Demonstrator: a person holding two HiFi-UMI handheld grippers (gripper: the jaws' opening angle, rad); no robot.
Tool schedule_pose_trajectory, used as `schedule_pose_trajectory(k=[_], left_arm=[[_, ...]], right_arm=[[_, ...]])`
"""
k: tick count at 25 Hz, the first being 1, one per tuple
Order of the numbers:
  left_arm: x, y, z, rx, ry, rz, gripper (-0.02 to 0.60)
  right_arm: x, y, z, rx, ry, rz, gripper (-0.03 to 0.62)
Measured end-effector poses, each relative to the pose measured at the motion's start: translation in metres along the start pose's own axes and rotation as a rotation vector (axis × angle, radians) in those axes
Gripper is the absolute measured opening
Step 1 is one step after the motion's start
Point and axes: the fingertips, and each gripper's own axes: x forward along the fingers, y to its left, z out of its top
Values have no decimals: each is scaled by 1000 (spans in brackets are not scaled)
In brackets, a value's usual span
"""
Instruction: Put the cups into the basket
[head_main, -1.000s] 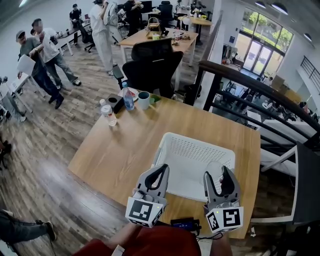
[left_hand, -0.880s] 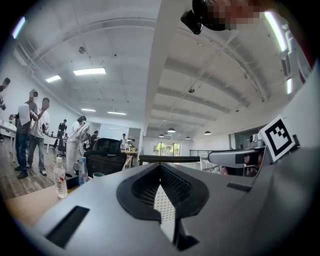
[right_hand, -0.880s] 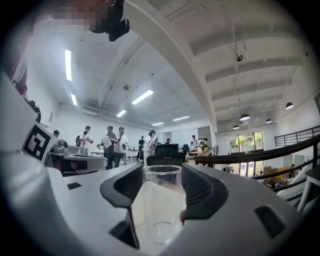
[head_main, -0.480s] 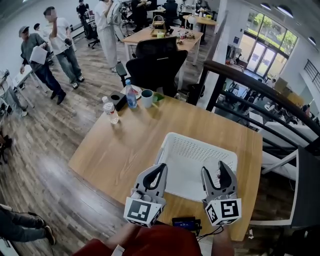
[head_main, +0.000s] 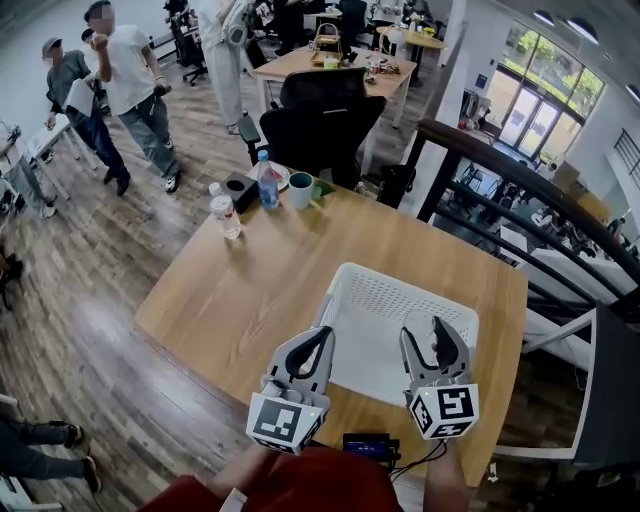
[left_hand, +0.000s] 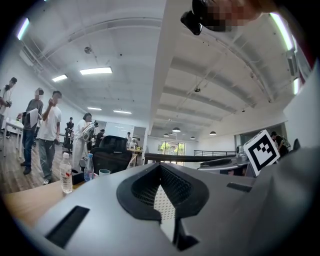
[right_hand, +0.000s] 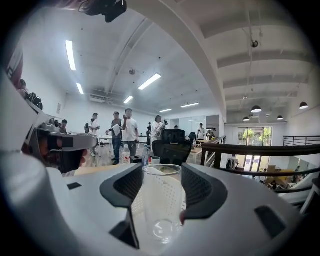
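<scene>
Barely shifted in a second, the right gripper (head_main: 427, 335) stays clamped on a clear cup (right_hand: 161, 205) over the basket's (head_main: 395, 290) near edge. Nothing shows inside yet. Left gripper (head_main: 320, 345) is closed, empty — a mug (head_main: 301, 190) waits well beyond.

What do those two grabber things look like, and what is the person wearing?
The left gripper and the right gripper are both grey, each with two curved jaws lined with black ribbed pads. Each one carries a white cube printed with black square markers. The person wears a dark red top.
</scene>
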Motion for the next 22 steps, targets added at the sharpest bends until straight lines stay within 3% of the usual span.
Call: schedule_pose_trajectory(k=[8,22], left_arm=[[0,5,4,-9,11,27,6],[-1,-1,0,0,-21,-13,6]], right_arm=[[15,4,-13,-25,60,39,250],[37,7,-40,-80,183,88,250]])
